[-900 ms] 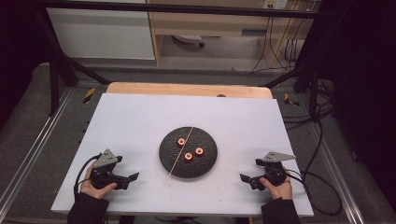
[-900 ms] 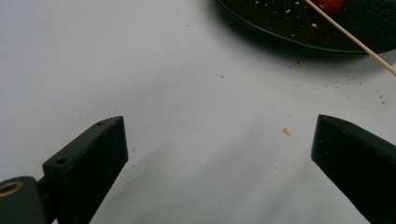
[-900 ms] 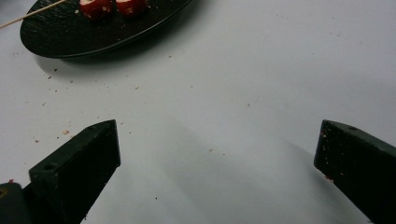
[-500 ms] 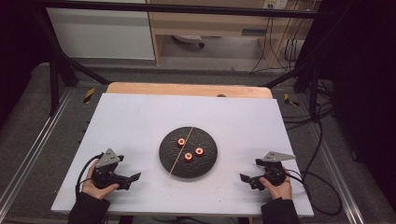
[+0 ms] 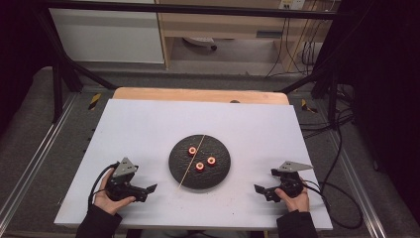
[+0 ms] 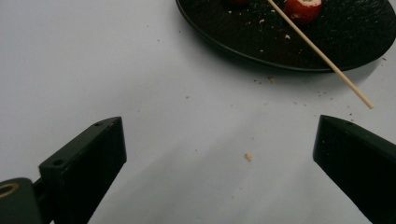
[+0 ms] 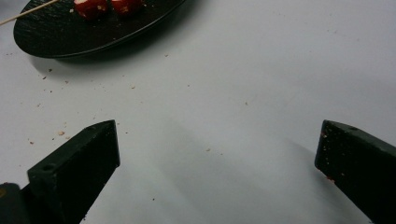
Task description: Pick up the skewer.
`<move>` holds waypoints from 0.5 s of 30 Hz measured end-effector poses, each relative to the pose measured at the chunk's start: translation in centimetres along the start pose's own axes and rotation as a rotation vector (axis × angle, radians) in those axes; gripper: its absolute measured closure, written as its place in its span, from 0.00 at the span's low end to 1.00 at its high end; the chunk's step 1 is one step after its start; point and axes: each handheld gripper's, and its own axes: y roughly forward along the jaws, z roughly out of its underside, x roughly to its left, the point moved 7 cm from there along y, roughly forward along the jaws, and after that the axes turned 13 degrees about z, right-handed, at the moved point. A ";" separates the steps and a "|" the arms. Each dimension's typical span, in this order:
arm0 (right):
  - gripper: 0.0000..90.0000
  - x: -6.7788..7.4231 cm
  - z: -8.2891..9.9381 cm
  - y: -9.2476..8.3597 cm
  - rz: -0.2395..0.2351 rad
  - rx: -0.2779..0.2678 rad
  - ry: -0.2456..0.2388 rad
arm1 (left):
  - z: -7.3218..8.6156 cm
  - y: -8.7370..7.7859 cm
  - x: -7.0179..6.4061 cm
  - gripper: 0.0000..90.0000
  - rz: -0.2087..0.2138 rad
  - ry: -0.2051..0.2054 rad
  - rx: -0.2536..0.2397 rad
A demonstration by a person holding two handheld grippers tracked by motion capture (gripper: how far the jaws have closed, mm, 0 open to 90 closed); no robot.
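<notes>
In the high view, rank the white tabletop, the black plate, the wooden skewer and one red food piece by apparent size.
1. White tabletop
2. Black plate
3. Wooden skewer, about as long as the plate is wide, but very thin
4. Red food piece; all three look alike
</notes>
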 end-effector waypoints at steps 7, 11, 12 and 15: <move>0.01 0.0 0.0 0.0 0.004 -0.001 0.001 | -1.6 0.1 -0.9 0.04 -0.005 -0.015 0.001; 0.01 0.0 0.0 0.0 0.004 -0.001 -0.001 | -2.5 0.3 -1.3 0.05 -0.007 -0.023 0.005; 0.01 0.0 0.0 0.0 0.003 -0.002 -0.003 | -2.9 0.4 -1.5 0.06 -0.007 -0.018 0.008; 0.01 0.0 0.1 0.0 0.005 0.000 -0.002 | -4.2 0.8 -2.0 0.07 -0.009 -0.009 0.019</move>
